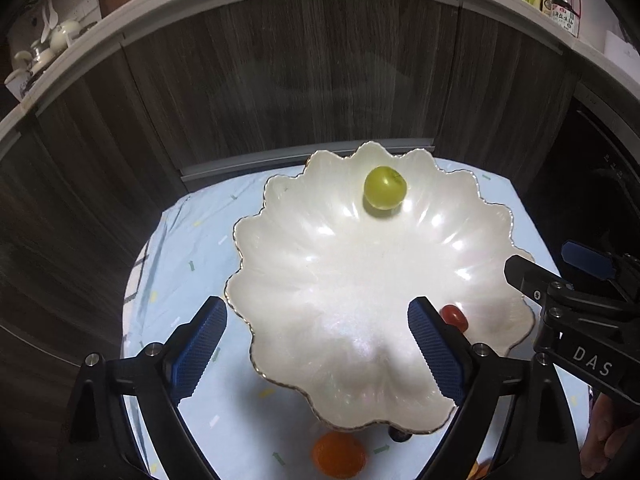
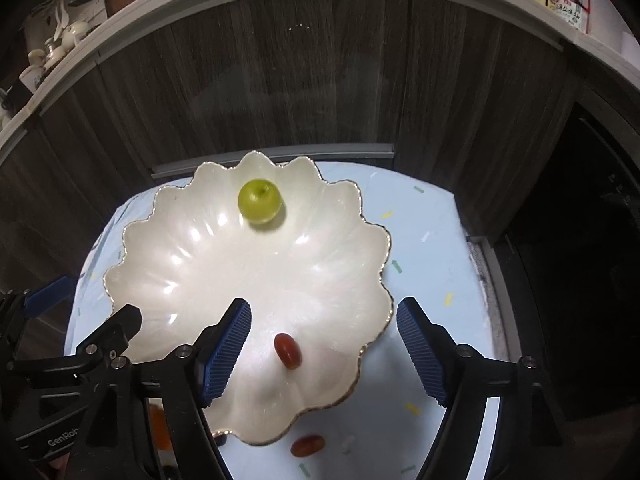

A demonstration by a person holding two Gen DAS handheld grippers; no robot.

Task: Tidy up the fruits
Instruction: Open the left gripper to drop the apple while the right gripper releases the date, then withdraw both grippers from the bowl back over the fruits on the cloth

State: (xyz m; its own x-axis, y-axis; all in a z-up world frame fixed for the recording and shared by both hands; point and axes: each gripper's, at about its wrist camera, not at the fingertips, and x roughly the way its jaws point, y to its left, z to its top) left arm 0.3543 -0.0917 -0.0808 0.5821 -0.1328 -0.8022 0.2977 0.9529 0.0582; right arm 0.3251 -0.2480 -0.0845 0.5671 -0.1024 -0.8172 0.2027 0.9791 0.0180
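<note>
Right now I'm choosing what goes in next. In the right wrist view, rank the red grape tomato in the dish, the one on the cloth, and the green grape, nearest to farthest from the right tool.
1. Tomato in the dish, between the fingers.
2. Tomato on the cloth, below the dish rim.
3. Green grape, at the far side.

1. The left gripper (image 1: 318,344) has its jaws spread wide, and nothing is between the blue pads (image 1: 200,350).
2. The right gripper (image 2: 324,344) also has its jaws wide apart and holds nothing.
3. Both grippers point forward and downward, close side by side, each one visible in the other's view.
</note>
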